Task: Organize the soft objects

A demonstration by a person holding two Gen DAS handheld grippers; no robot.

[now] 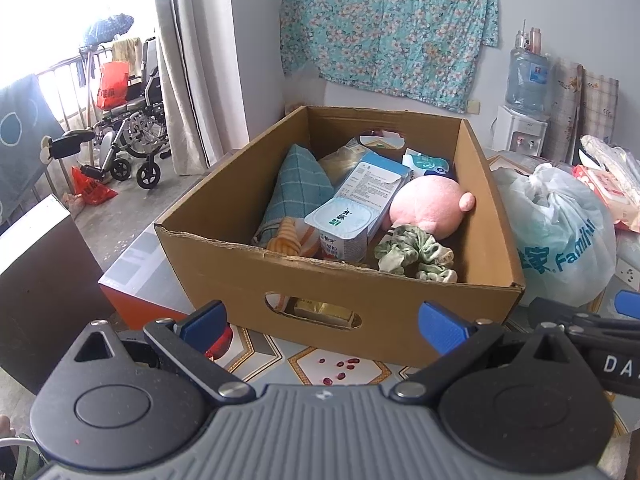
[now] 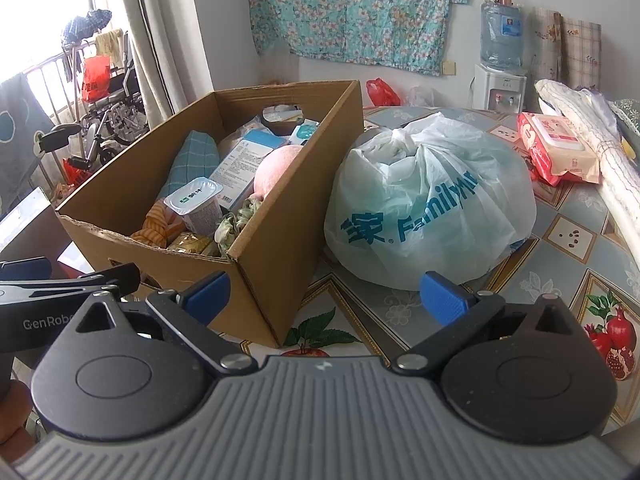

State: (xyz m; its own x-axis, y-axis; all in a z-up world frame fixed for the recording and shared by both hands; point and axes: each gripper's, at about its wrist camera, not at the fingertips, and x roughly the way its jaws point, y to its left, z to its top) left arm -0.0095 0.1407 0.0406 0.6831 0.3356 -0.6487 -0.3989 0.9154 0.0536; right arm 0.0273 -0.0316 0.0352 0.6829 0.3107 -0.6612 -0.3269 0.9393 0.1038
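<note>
Left tool: fingers spread wide apart, nothing between them. It hovers low over the worktop, pointed at the near wall of the cardboard box, which stands directly ahead and close.

Right tool: fingers likewise wide apart, empty. The box's near right corner lies just ahead of its left finger; a tied white plastic bag sits ahead and slightly right, beside the box.

Box contents, seen from the left tool:
- pink plush toy, far right, against the right wall
- green scrunchie, near right, just in front of the plush
- teal checked pillow, left side, tilted
- orange striped cloth, near left, below the pillow
- yogurt cup, centre, resting against a blue-and-white carton
- further packets behind, not identifiable

A yellow packet shows through the handle hole in the near wall.

Right of the right tool, further back: a pink wet-wipes pack on the worktop. Red seeds are scattered on the worktop between the left tool and the box.
</note>
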